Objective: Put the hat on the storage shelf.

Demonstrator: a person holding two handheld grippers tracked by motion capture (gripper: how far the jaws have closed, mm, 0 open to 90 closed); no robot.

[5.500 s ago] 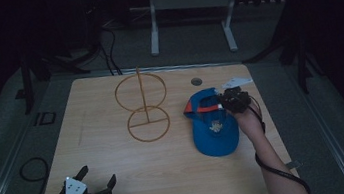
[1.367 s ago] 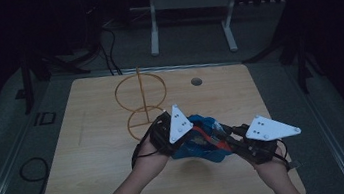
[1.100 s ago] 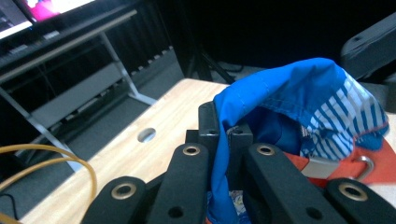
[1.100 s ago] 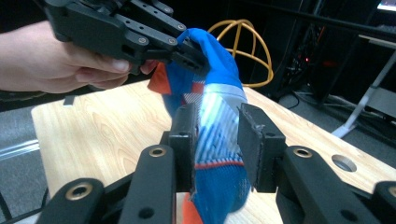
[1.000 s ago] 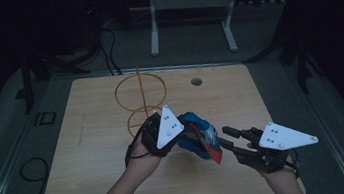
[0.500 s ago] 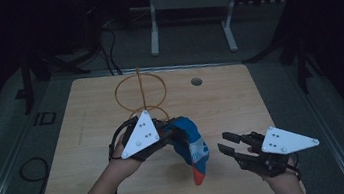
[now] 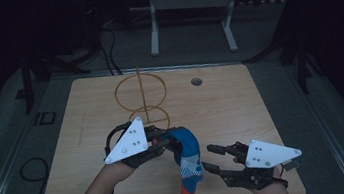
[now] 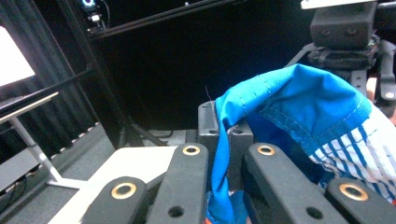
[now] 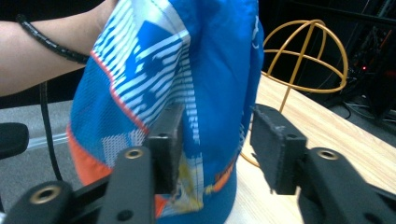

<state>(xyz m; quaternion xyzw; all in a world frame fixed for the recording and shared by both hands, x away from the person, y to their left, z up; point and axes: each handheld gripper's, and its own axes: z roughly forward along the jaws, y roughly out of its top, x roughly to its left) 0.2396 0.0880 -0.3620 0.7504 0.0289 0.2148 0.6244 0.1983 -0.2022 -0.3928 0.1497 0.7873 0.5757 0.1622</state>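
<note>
A blue cap (image 7: pixel 188 159) with white stripes and an orange edge hangs from my left gripper (image 7: pixel 168 143), which is shut on a fold of its fabric. In the left gripper view the cloth (image 8: pixel 317 107) is pinched between the closed jaws of the left gripper (image 8: pixel 225 140). My right gripper (image 7: pixel 210 156) sits just right of the hanging cap, near the table's front edge. Its jaws have just been opening. In the right gripper view the right gripper (image 9: pixel 215 135) stands open with the cap (image 9: pixel 210 60) partly between the pads, not pressed.
A yellow wire stand (image 7: pixel 141 96) with hoops rises at the middle back of the wooden table (image 7: pixel 241 103); it shows behind the cap as the wire stand (image 9: pixel 299 58). A small round hole (image 7: pixel 196 81) lies in the table's far side. A person's forearm (image 9: pixel 42 51) reaches in.
The right gripper let go of the cap and drew away to the right, its jaws wider. The left gripper carried the cap left and nearer, and it now hangs down.
</note>
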